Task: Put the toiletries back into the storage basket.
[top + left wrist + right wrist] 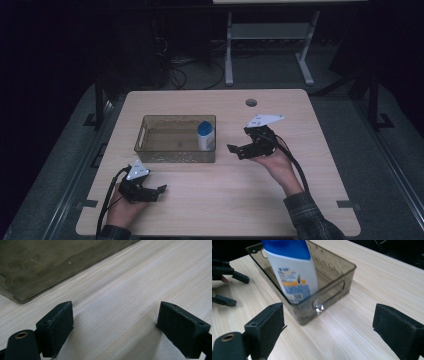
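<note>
Black foam pads are seen on the right hand-held gripper (240, 148), and its jaws are held wide apart with nothing between them. It is held up a little off the table (280, 210), and it is pointed to the person's left. Just ahead of it, in the way it points, the bin (150, 150) is found. This is a see-through, smoky box with a cut-out handle in its short wall. That short wall is the part nearest to the jaws, near but not touching.

Inside the bin, at the end closest to this gripper, a white bottle (293, 277) with a blue cap is stood up. Its long side runs up and down, with the cap on top, and it may lean a little against the wall. So the bottle would most easily be reached from above, over the wall, and not from the side, it is thought.

The left hand-held gripper (157, 192) is kept low, close to the table, near the person. Its jaws are spread wide too, and nothing is held. The long wall of the bin is seen ahead of it and to one side, a little way off. The bottle is well apart from it, at the far end of the bin. The right hand-held gripper is much nearer to the bottle.
</note>
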`<action>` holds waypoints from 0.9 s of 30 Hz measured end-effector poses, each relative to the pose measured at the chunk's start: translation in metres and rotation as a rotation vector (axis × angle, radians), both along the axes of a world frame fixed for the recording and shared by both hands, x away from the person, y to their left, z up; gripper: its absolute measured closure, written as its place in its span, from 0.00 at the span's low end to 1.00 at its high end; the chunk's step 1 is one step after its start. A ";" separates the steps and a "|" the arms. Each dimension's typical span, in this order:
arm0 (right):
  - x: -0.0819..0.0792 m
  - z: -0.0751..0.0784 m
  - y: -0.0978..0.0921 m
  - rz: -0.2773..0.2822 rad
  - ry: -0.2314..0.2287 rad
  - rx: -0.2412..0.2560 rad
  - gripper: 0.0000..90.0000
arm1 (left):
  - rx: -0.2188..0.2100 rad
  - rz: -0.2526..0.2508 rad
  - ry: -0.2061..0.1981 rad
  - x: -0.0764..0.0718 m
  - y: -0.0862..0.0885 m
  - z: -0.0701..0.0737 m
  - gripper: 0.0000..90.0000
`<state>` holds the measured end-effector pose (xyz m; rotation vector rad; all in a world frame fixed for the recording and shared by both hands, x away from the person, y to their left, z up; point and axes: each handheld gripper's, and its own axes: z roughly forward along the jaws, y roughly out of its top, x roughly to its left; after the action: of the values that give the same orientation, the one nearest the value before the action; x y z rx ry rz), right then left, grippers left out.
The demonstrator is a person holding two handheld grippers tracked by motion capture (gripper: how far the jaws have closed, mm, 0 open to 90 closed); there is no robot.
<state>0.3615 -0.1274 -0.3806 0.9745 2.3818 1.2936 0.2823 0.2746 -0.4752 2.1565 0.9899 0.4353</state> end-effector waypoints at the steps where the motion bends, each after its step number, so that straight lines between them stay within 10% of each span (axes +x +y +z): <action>1: -0.001 -0.001 -0.003 -0.005 0.000 0.002 0.11 | 0.000 0.000 0.000 0.000 0.000 0.000 0.14; 27: -0.033 -0.029 -0.061 -0.103 0.033 0.024 0.08 | 0.000 0.003 0.001 0.000 0.000 0.000 0.14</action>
<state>0.3288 -0.1883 -0.4098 1.1189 2.3120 1.2805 0.2823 0.2747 -0.4752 2.1553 0.9937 0.4362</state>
